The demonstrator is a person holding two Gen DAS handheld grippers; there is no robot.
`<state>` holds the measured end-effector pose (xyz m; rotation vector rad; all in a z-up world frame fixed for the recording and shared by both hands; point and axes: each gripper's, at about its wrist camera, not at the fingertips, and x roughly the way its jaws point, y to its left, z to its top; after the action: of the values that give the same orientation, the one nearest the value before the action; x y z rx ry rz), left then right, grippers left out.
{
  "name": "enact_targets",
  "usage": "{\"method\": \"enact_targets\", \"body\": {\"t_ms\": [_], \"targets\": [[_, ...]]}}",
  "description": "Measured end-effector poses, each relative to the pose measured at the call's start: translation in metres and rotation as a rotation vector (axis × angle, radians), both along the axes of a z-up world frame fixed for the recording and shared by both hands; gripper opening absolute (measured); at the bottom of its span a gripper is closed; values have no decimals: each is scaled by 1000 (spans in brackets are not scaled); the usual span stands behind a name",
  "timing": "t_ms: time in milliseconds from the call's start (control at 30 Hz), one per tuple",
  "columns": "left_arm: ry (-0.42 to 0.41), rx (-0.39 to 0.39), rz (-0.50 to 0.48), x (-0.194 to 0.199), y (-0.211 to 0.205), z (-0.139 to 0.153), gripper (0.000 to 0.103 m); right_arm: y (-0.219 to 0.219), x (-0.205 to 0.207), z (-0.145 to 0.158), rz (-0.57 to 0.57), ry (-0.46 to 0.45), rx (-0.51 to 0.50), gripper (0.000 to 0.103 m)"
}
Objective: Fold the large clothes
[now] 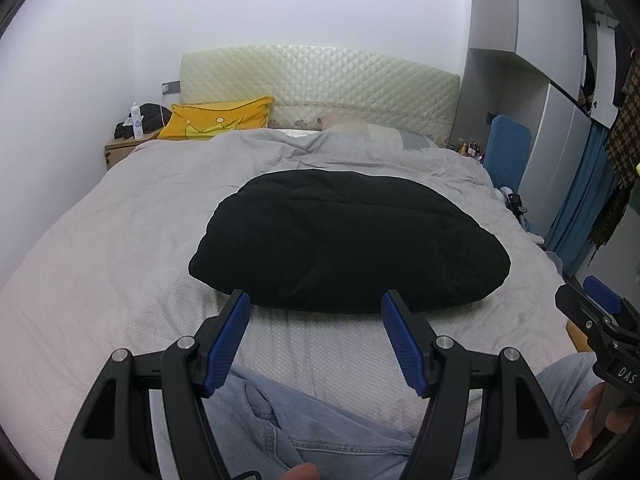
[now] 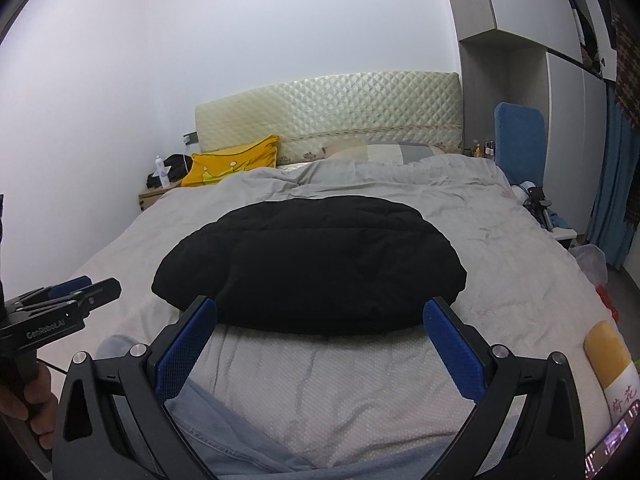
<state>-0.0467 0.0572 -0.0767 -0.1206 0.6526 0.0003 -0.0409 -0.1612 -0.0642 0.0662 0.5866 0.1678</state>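
Observation:
A black padded garment (image 1: 348, 240) lies folded into a thick bundle in the middle of the bed (image 1: 100, 260); it also shows in the right wrist view (image 2: 308, 264). My left gripper (image 1: 316, 300) is open and empty, hovering just short of the bundle's near edge. My right gripper (image 2: 320, 308) is open and empty, likewise just short of the near edge. Each gripper shows from the side in the other's view, the right one (image 1: 592, 304) and the left one (image 2: 88, 288).
The bed has a grey duvet, a yellow pillow (image 1: 220, 120) and a quilted headboard (image 1: 320, 84). A nightstand (image 1: 120, 150) stands at back left. A blue chair (image 1: 508, 152) and wardrobe (image 1: 560, 120) stand right. Denim-clad legs (image 1: 304, 432) are below the grippers.

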Motion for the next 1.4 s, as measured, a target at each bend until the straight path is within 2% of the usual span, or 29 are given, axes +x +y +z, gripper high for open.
{"method": "enact_targets", "body": {"t_ms": [1400], "targets": [[-17,-8,-7,-10,-4,9,70,-9,-10,11,-21,-26,-26,103]]}}
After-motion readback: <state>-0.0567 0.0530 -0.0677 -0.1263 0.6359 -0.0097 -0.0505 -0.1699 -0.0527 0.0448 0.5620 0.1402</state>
